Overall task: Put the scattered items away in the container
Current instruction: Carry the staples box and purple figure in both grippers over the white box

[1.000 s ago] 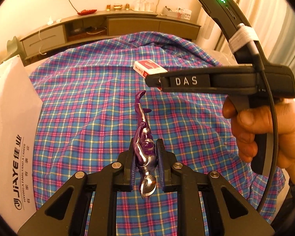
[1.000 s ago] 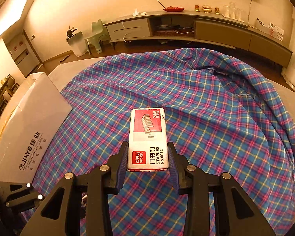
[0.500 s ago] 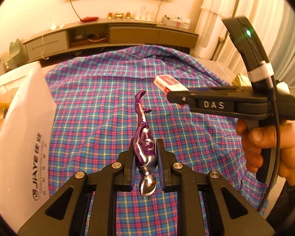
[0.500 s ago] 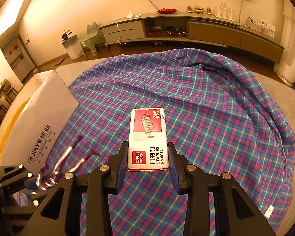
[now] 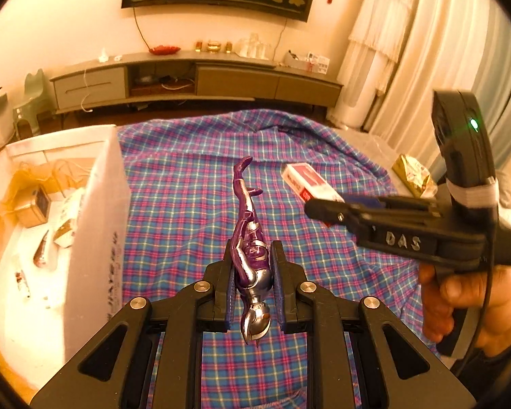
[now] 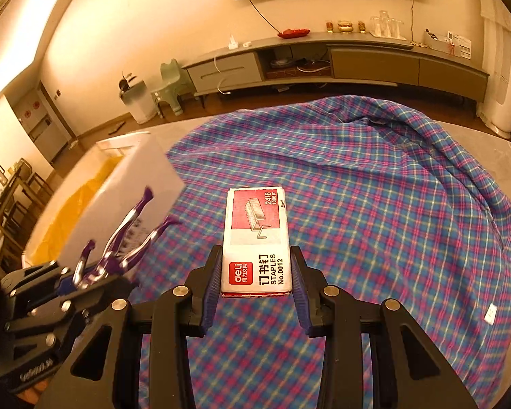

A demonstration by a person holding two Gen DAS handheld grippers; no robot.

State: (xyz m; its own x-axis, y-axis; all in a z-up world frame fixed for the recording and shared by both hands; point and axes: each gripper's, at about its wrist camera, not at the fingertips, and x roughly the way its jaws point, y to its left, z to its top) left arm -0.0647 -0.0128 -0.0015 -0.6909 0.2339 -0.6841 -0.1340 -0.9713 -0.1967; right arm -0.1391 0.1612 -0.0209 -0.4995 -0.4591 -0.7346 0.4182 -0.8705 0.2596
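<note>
My left gripper (image 5: 253, 283) is shut on a purple and silver toy figure (image 5: 248, 235), held above the plaid cloth (image 5: 187, 204). My right gripper (image 6: 255, 272) is shut on a red and white staples box (image 6: 255, 238), also held above the cloth. The white cardboard box (image 5: 95, 225), the container, stands at the left with several small items inside. In the right wrist view the left gripper (image 6: 68, 293) with the figure (image 6: 129, 238) is at the lower left, next to the container (image 6: 133, 177). In the left wrist view the right gripper (image 5: 327, 204) holds the staples box (image 5: 306, 180) at the right.
A gold foil packet (image 5: 412, 173) lies beyond the cloth's right edge. A low TV cabinet (image 6: 323, 64) runs along the far wall. A white label (image 6: 490, 313) lies on the cloth at the right.
Both grippers have risen and swung left toward the white box with their items held. The box's open inside now shows in the left wrist view.
</note>
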